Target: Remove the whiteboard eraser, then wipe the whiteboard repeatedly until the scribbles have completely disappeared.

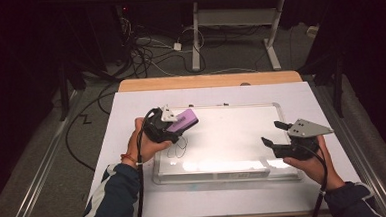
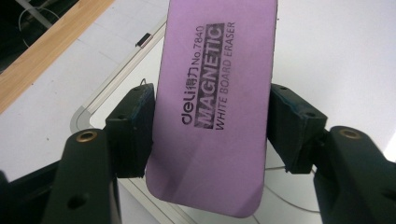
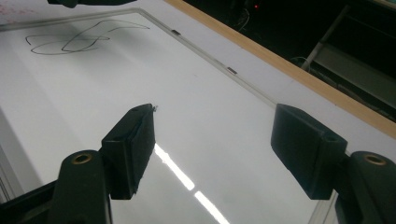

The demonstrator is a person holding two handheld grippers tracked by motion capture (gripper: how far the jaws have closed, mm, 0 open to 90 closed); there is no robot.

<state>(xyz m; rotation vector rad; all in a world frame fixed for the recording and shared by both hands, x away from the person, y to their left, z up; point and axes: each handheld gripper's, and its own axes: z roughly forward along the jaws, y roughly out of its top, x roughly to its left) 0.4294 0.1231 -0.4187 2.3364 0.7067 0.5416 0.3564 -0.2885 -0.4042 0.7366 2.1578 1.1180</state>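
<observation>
Holding: left tool (image 2: 208,135) clamps the purple eraser (image 2: 212,107) by its long edges, above the whiteboard's (image 1: 232,136) left part.
Idle: right tool (image 3: 212,149) gapes with nothing between its jaws, over the board's right end.
Progress: scribble (image 1: 178,148) looks unwiped; erasing seems about to begin.
Views: left gripper view reads "MAGNETIC WHITE BOARD ERASER"; right gripper view shows the scribble's loops (image 3: 70,39) plainly.
Far: tabletop (image 1: 131,106), floor cables beyond.
</observation>
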